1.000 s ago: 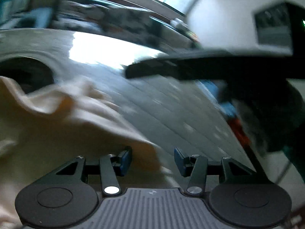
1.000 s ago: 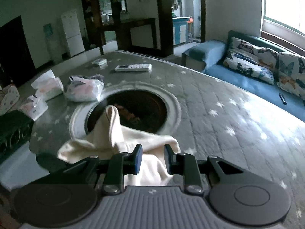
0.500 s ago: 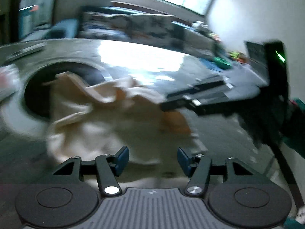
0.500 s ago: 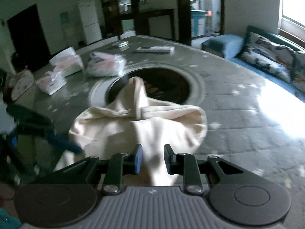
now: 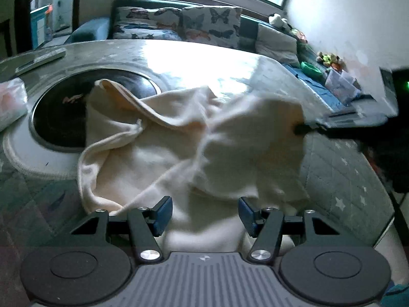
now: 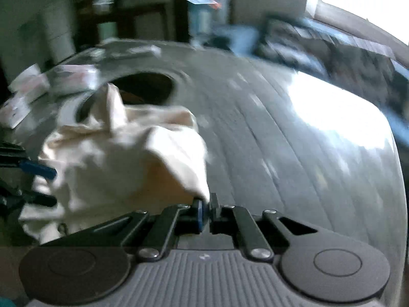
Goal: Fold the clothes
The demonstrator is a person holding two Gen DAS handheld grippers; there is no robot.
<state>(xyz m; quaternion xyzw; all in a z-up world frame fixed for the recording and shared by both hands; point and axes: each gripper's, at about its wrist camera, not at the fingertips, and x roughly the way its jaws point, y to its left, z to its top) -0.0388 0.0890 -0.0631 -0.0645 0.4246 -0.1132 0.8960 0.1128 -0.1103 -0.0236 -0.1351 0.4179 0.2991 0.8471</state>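
A crumpled cream garment (image 5: 179, 153) lies on the grey star-patterned table (image 5: 345, 179), partly over a round black recess (image 5: 61, 112). My left gripper (image 5: 204, 215) hangs open just above the garment's near edge, cloth showing between its blue pads (image 5: 163, 213) without being pressed. In the same view my right gripper (image 5: 300, 128) comes in from the right and pinches the garment's raised right corner. From the right wrist, that gripper (image 6: 205, 212) is shut, with the garment (image 6: 122, 168) ending in a corner at its tips. The left gripper's blue fingers (image 6: 38, 170) show at the garment's far left.
White packets (image 5: 10, 102) (image 6: 28, 84) and a remote (image 5: 41, 58) lie on the table's far side beyond the recess. A sofa with butterfly cushions (image 5: 184, 25) runs behind the table. Toys and boxes (image 5: 334, 76) stand by the right wall. The table edge drops off at right.
The left view has swung so the garment now fills its middle, and its jaws stand slightly wider. The right gripper came down to the garment's corner and closed on it.
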